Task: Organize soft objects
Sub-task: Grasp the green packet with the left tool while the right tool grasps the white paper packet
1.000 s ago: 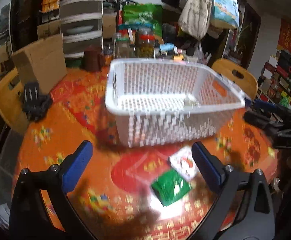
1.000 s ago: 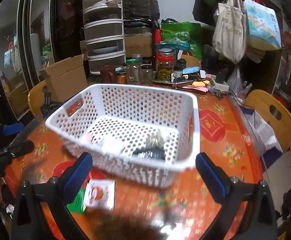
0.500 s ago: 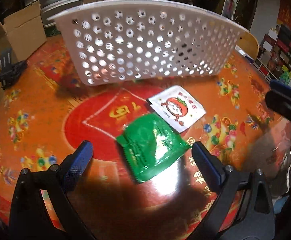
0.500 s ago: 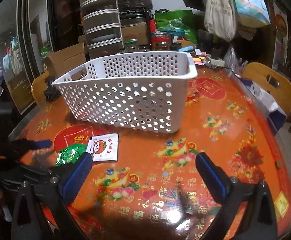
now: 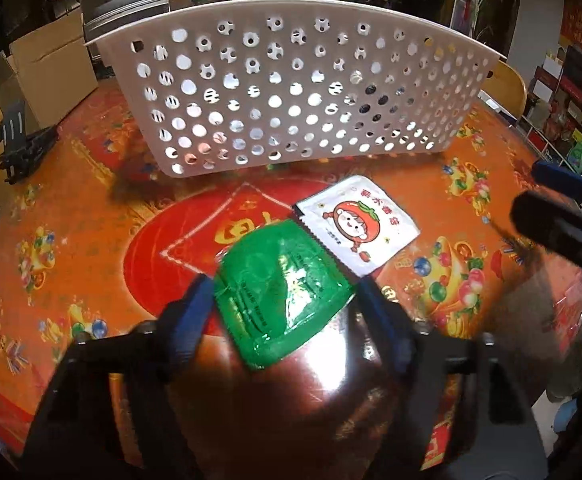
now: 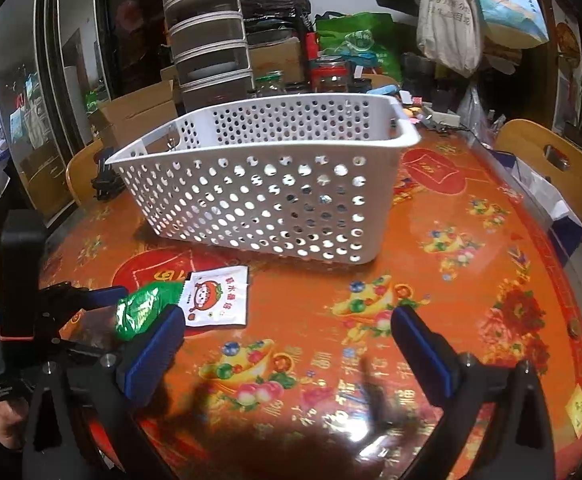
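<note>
My left gripper (image 5: 285,300) is shut on a green foil packet (image 5: 281,292), both pads pressing its sides, low over the table; the packet also shows in the right wrist view (image 6: 145,308). A white packet with a tomato cartoon (image 5: 361,222) lies flat on the table just right of the green one, touching its edge; it also shows in the right wrist view (image 6: 219,296). A white perforated basket (image 5: 291,96) stands behind them, also in the right wrist view (image 6: 267,184). My right gripper (image 6: 287,344) is open and empty above the table's front.
The round table has an orange and red patterned cover (image 6: 451,280). Wooden chairs (image 6: 551,160) stand at its right and left. A cardboard box (image 5: 47,68), jars and stacked drawers (image 6: 211,52) crowd the far side. A black clamp (image 5: 19,140) lies at left.
My left gripper dropped toward the table and closed on the green packet. My right gripper lowered and stayed open.
</note>
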Demonstrator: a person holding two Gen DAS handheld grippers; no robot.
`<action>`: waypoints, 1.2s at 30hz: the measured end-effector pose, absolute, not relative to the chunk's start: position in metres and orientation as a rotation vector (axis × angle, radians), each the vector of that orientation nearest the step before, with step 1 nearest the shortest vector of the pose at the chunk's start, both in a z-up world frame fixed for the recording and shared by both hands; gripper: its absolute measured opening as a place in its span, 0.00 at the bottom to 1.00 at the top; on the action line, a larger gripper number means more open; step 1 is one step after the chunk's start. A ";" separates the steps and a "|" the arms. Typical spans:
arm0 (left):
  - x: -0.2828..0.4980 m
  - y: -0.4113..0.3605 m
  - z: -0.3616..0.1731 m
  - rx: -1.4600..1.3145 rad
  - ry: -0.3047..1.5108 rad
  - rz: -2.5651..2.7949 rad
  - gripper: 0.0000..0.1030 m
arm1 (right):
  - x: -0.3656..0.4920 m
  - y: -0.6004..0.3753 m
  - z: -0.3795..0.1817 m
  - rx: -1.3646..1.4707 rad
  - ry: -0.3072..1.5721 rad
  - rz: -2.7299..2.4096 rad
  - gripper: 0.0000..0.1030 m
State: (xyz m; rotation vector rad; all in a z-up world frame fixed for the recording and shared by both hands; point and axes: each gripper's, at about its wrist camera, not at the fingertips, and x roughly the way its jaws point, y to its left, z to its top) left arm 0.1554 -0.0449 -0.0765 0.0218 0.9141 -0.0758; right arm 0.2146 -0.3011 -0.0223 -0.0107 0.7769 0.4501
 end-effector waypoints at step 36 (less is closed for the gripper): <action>0.132 0.044 -0.077 -0.101 0.858 -0.039 0.44 | 0.251 -0.186 -0.069 -0.228 0.916 0.526 0.52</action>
